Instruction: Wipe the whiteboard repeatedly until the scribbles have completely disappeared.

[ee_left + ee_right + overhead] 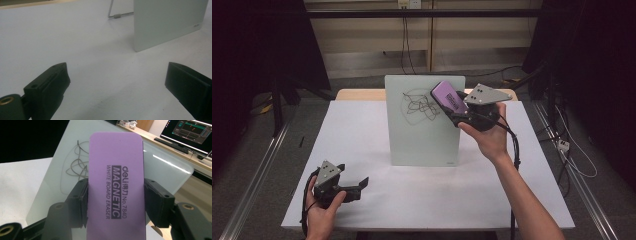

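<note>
The right gripper [458, 111] is clamping a purple whiteboard eraser [449, 96] between its two black jaws, which are pressing on the eraser's long sides, as the right gripper view is showing [116, 195]. The eraser [117, 185] is being held up in the air in front of the upper right part of a small whiteboard [424, 135] that is standing upright on the white table [362, 130], and whether it is touching the board cannot be told. A tangle of dark scribbled lines [419, 106] is sitting on the board's upper half, just left of the eraser. The left gripper [357, 186] is resting low at the near left of the table, well apart from the board, with its jaws standing wide and nothing between them [117, 85]; in the left gripper view the board's lower corner [170, 25] is standing ahead of it on the table [75, 37]
</note>
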The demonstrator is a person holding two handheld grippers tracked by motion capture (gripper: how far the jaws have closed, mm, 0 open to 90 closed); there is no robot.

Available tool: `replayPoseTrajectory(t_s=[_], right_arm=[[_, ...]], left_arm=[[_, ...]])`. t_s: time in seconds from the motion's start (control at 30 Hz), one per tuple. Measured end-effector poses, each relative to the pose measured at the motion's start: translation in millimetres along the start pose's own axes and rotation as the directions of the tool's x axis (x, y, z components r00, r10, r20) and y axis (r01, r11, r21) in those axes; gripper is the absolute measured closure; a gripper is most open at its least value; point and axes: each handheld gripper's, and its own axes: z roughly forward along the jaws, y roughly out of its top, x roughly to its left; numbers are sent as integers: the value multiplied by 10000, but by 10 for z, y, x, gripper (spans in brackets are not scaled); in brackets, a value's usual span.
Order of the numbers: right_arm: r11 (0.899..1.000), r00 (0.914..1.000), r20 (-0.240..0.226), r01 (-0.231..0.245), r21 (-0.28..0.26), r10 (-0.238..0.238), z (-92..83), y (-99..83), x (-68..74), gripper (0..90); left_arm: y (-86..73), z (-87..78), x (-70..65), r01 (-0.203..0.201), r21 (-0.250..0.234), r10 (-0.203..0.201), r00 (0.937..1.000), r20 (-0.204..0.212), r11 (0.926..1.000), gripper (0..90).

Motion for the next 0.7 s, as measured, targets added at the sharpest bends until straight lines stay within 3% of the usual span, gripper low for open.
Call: replayPoseTrajectory(t_s=[0.27,0.57,0.7], right_arm=[[9998,9996,265,-79,168,74,-5,-40,-53,414],[9999,9990,417,-152,-1,152,-2,-27,-86,414],[9999,9983,574,22,134,-30,20,-27,-56,416]], left_arm=[[19,23,-28,-109,-2,109,9999,91,9999,51],[18,21,-11,-64,45,64,9999,104,10000,51],[16,17,-18,-24,-11,24,10000,83,10000,51]])
